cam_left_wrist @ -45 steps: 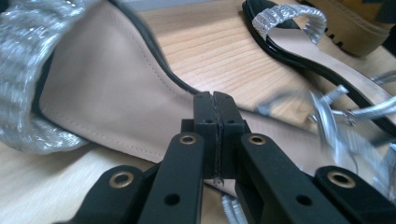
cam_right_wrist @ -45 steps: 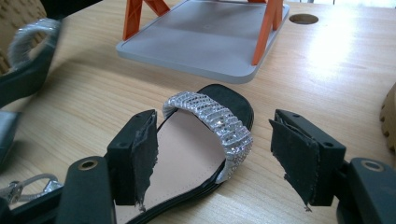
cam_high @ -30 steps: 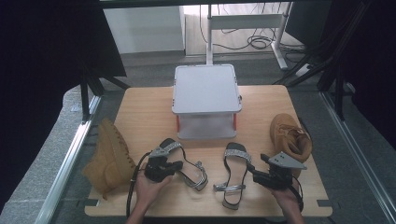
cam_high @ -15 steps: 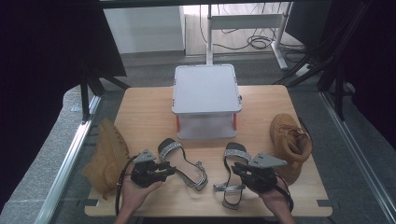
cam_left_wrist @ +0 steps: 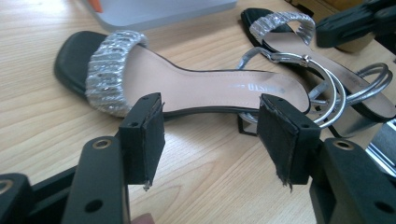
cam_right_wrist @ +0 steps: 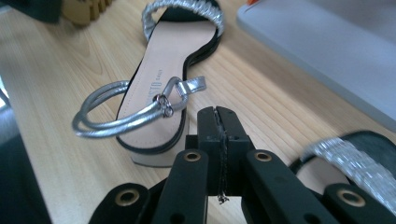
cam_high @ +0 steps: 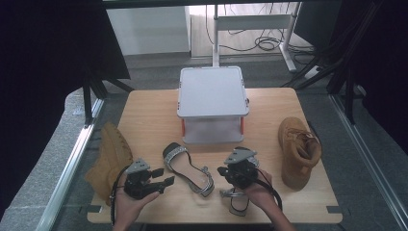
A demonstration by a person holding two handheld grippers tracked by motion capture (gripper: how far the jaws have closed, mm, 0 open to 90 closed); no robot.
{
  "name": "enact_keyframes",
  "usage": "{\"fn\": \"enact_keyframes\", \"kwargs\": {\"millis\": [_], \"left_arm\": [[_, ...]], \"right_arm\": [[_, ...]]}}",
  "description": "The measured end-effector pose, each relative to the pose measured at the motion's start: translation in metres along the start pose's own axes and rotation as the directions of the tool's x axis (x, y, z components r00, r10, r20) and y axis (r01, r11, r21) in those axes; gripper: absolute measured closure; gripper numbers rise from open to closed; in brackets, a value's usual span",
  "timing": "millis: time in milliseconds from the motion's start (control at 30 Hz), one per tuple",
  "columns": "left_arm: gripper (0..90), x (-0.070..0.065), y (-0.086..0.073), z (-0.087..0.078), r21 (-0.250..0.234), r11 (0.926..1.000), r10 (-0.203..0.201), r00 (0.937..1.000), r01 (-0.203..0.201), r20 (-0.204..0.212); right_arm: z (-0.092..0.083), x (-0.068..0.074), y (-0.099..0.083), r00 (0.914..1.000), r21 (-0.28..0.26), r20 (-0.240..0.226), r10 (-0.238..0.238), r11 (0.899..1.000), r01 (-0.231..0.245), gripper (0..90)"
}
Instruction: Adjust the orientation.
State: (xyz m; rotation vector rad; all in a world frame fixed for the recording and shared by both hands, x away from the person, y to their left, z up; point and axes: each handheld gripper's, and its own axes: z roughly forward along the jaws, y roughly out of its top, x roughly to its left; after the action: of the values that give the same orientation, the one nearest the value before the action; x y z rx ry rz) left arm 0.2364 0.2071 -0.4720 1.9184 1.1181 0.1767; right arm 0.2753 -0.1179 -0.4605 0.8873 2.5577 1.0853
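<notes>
Overhead, your right hand and its gripper (cam_high: 226, 172) cover most of the right sandal (cam_high: 236, 202), leaving just its heel end and silver loop visible below your wrist, near the front edge of the table (cam_high: 144, 120). From above you cannot tell how that gripper's jaws stand; the right gripper view shows them pressed together with nothing between them, having just been closing, with the toe band of that sandal (cam_right_wrist: 355, 161) blurred and cut off at the lower right corner. Beyond the closed jaws the same view shows the left sandal (cam_right_wrist: 161, 93), its silver ankle strap looped over the heel, detail too small to read from the high view. Your left gripper (cam_high: 161, 179) sits just left of the left sandal (cam_high: 187, 168), jaws apart and having just been opening, holding nothing; the left gripper view shows the sandal (cam_left_wrist: 187, 84) lying on the wood beyond the pads, not between them, and your other gripper cut off at its top right corner. Behind both sandals stands a grey lidded box (cam_high: 211, 91). One tan boot (cam_high: 298, 151) stands at the right; another (cam_high: 110, 159) lies at the left edge, partly hidden by your left hand.
</notes>
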Motion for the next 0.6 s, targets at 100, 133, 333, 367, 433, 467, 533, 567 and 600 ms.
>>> {"fn": "enact_keyframes", "kwargs": {"millis": [100,133,333,367,433,467,533,567,600], "left_arm": [[41.1,0.003,-0.001,-0.005,-0.013,0.9998,-0.013,0.9998,0.012,-0.013],[41.2,0.003,-0.001,-0.007,-0.016,0.9998,-0.014,0.9998,0.014,-0.017],[43.4,0.007,-0.004,-0.014,-0.030,0.9993,-0.023,0.9991,0.022,-0.036],[43.4,0.008,-0.005,-0.015,-0.032,0.9992,-0.025,0.9990,0.024,-0.036],[43.3,0.009,-0.005,-0.016,-0.037,0.9990,-0.025,0.9989,0.024,-0.038],[43.2,0.009,-0.005,-0.016,-0.037,0.9990,-0.025,0.9989,0.024,-0.038],[42.9,0.011,-0.005,-0.019,-0.046,0.9985,-0.030,0.9988,0.029,-0.038],[42.7,0.011,-0.005,-0.019,-0.046,0.9985,-0.030,0.9988,0.029,-0.038],[42.7,0.012,-0.005,-0.020,-0.049,0.9983,-0.033,0.9987,0.031,-0.038]], "right_arm": [[0.013,0.000,0.006,0.9999,0.046,-0.001,-0.016,0.999,0.016,89.5],[0.017,0.001,0.007,0.9998,0.062,-0.002,-0.020,0.998,0.020,89.5],[0.026,0.002,0.009,0.9999,0.091,-0.003,-0.016,0.996,0.016,89.6],[0.027,0.002,0.010,0.9999,0.094,-0.004,-0.016,0.995,0.016,89.6],[0.028,0.003,0.010,0.9999,0.099,-0.004,-0.014,0.995,0.014,89.6],[0.029,0.004,0.010,0.9999,0.104,-0.003,-0.012,0.994,0.013,89.6],[0.031,0.004,0.010,1.0000,0.115,-0.002,-0.009,0.993,0.009,89.6],[0.032,0.003,0.009,1.0000,0.120,-0.001,-0.010,0.993,0.010,89.6],[0.032,0.003,0.009,1.0000,0.120,-0.001,-0.010,0.993,0.010,89.6]]}}
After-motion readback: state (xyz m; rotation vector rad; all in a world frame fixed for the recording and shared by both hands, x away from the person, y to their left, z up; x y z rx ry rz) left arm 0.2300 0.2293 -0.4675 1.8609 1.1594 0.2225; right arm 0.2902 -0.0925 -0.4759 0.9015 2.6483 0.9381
